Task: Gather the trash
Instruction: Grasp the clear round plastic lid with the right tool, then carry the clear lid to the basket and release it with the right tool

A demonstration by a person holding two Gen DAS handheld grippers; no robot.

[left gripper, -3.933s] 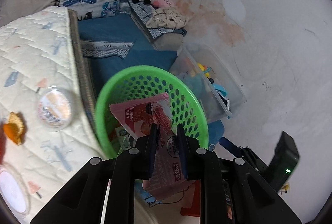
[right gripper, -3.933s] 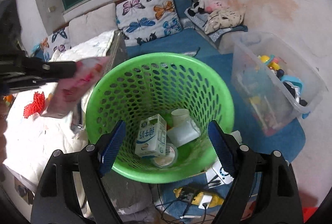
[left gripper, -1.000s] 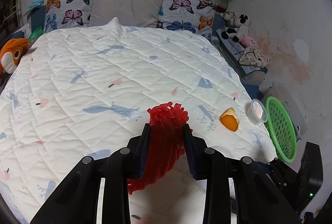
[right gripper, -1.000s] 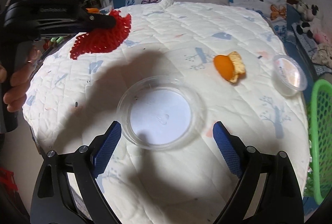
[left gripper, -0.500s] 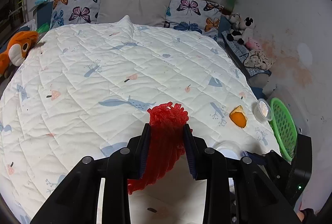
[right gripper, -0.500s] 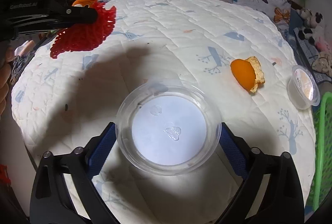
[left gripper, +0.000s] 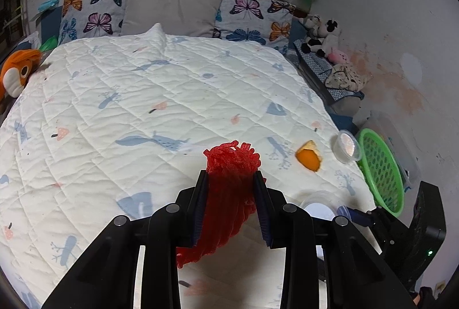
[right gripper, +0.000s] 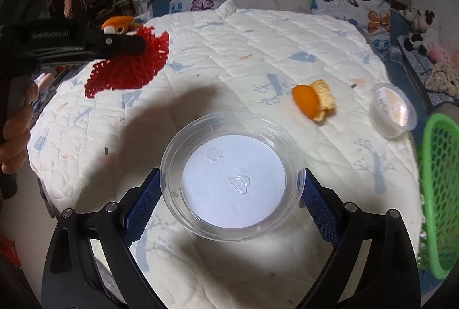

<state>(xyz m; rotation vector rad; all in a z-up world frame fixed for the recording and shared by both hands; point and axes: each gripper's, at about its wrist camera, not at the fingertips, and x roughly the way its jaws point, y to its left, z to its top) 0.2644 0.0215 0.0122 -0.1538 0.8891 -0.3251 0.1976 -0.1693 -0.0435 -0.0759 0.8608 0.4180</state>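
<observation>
The left gripper (left gripper: 231, 180) is closed on a red foam fruit net (left gripper: 229, 194), which bulges above the fingertips and hangs down between the fingers at the lower centre of the left wrist view. In the right wrist view the same net (right gripper: 129, 65) shows at upper left, lifted clear of the quilt (right gripper: 258, 51) with its shadow below.

The right gripper (right gripper: 231, 185) is spread wide, a blue pad at either side of a clear round plastic container (right gripper: 232, 177) at the centre bottom of its view; the pads sit right at the rim, but whether they press it I cannot tell. The container rests on the quilt near the bed's edge.

Up and right of the container lies a piece of orange peel (right gripper: 312, 101), and further right a small sealed plastic cup (right gripper: 393, 109). A green perforated basket (right gripper: 439, 194) stands at the right edge of the frame, just beside the bed. Butterfly pillows (left gripper: 91, 13) line the top of the frame.
</observation>
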